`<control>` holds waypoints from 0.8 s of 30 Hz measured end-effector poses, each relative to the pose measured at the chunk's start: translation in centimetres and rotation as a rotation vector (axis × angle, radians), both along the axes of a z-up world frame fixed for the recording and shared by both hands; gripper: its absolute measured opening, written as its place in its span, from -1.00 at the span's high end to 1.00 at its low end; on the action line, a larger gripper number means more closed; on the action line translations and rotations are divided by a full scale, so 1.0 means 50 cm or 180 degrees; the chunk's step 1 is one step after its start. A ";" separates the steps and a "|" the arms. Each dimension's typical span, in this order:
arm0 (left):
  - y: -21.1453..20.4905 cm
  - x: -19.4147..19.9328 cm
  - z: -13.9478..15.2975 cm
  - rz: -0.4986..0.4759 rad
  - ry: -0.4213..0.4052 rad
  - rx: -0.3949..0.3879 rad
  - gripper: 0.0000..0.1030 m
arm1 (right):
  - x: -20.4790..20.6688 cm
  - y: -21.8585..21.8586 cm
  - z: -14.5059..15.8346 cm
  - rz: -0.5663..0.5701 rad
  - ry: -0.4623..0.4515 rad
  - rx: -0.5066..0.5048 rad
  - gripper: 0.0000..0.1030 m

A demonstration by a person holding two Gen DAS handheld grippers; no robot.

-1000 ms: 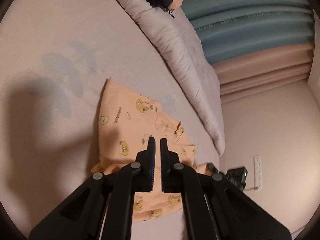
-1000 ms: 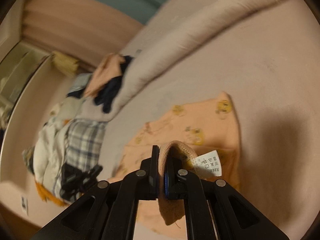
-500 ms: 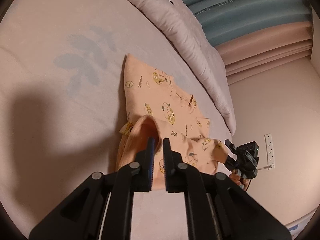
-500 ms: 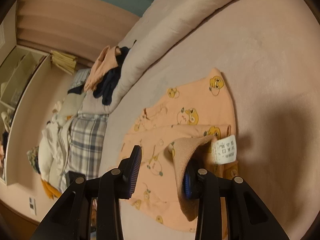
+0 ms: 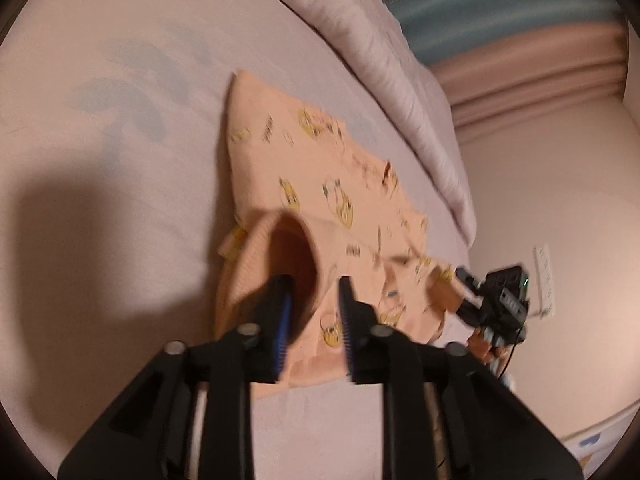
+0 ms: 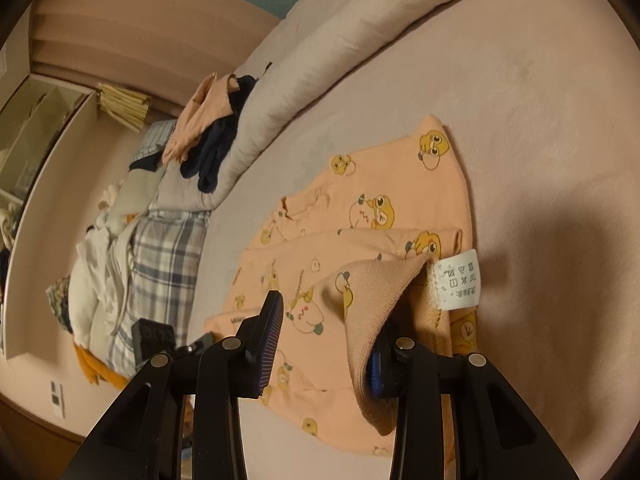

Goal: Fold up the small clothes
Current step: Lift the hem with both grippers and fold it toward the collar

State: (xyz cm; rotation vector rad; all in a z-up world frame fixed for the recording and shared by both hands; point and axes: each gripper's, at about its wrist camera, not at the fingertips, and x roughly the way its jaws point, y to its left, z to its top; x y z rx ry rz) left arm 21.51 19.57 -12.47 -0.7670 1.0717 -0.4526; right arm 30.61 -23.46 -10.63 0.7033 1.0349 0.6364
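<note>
A small peach garment with yellow cartoon prints (image 5: 312, 184) lies partly folded on the pale bed sheet (image 5: 120, 160). It also shows in the right wrist view (image 6: 360, 216), with a white care label (image 6: 458, 278) at its near edge. My left gripper (image 5: 314, 300) is open, its left finger against a raised loop of the fabric. My right gripper (image 6: 328, 340) is open; a folded-up flap of the garment drapes over its right finger.
A rolled grey duvet (image 5: 380, 60) runs along the far side of the bed. A pile of other clothes (image 6: 216, 136) and a plaid cloth (image 6: 160, 264) lie at the left in the right wrist view. The other gripper (image 5: 496, 300) shows past the garment's right end.
Both grippers have opened and let go of the garment's edge. The folded-over edge now rests on the garment, still standing up around the fingers.
</note>
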 end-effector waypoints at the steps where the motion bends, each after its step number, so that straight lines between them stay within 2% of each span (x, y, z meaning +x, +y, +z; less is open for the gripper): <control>1: -0.011 0.000 -0.001 -0.0067 0.0016 0.0036 0.82 | 0.000 0.004 0.000 0.0015 0.0004 -0.0013 0.29; 3: -0.023 -0.002 -0.003 -0.0126 0.0012 0.0034 0.82 | -0.006 0.002 -0.002 0.0069 0.0010 -0.0043 0.29; 7: -0.023 -0.006 0.002 -0.0056 -0.0027 0.0038 1.00 | -0.019 0.004 0.005 0.0236 -0.0048 -0.0203 0.29; 9: -0.015 -0.003 0.010 0.0092 -0.0072 -0.0032 1.00 | -0.027 0.010 0.013 0.0292 -0.0150 -0.0414 0.62; 10: -0.005 0.002 0.017 0.0229 -0.0121 -0.0177 1.00 | -0.027 0.012 0.016 0.0322 -0.0188 -0.0445 0.89; 11: 0.005 0.006 0.026 0.0346 -0.0180 -0.0307 1.00 | -0.026 0.012 0.018 0.0311 -0.0198 -0.0459 0.89; 15: 0.024 0.045 0.057 0.0672 -0.0323 -0.0578 0.99 | -0.004 0.000 0.036 0.0148 -0.0290 -0.0161 0.91; 19: 0.028 0.118 0.068 0.0906 -0.0304 -0.0792 0.99 | 0.043 -0.010 0.042 -0.0051 -0.0190 0.0242 0.91; 21: 0.026 0.169 0.069 0.1006 -0.0246 -0.0750 0.99 | 0.072 -0.014 0.034 -0.0171 -0.0062 0.0416 0.91; 23: 0.030 0.207 0.059 0.1095 -0.0105 -0.0662 1.00 | 0.098 -0.018 0.026 -0.0308 0.0017 0.0429 0.91; 24: 0.032 0.230 0.052 0.1132 -0.0054 -0.0620 0.99 | 0.118 -0.023 0.014 -0.0436 0.0144 0.0445 0.91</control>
